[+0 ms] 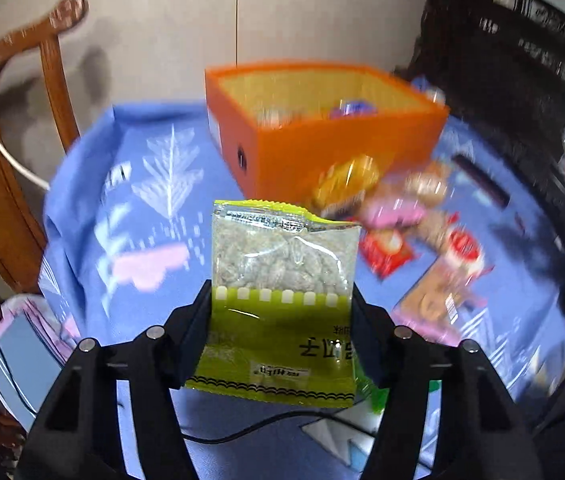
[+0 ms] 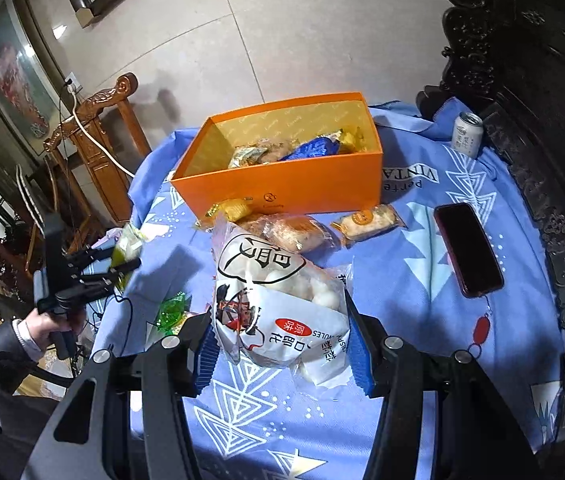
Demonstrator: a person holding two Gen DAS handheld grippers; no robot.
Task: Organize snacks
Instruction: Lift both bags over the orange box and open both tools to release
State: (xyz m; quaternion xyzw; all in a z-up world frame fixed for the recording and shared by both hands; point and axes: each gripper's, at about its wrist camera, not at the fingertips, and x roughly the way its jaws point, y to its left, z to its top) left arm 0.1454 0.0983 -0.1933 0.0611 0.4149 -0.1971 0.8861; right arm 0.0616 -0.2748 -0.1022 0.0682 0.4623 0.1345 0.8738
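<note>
Covering the table [image 2: 422, 240] is a blue cloth printed with white triangles and feathery shapes, set against pale wall tiles, with a carved wooden chair [image 2: 94, 120] at ten o'clock and dark carved furniture [image 2: 542, 100] at two o'clock. An orange cardboard box [image 2: 282, 188], rectangular and open-topped, sits at twelve o'clock with wrapped snacks inside. Loose crinkly packets lie before it, beside a glossy dark phone [image 2: 468, 250] and a small can [image 2: 467, 134]. The left gripper [image 1: 282, 300] pinches a green packet [image 1: 282, 280] with a clear window showing pale seeds, held above the cloth. The right gripper [image 2: 278, 332] clamps a white bag [image 2: 278, 312] of round white pieces.
</note>
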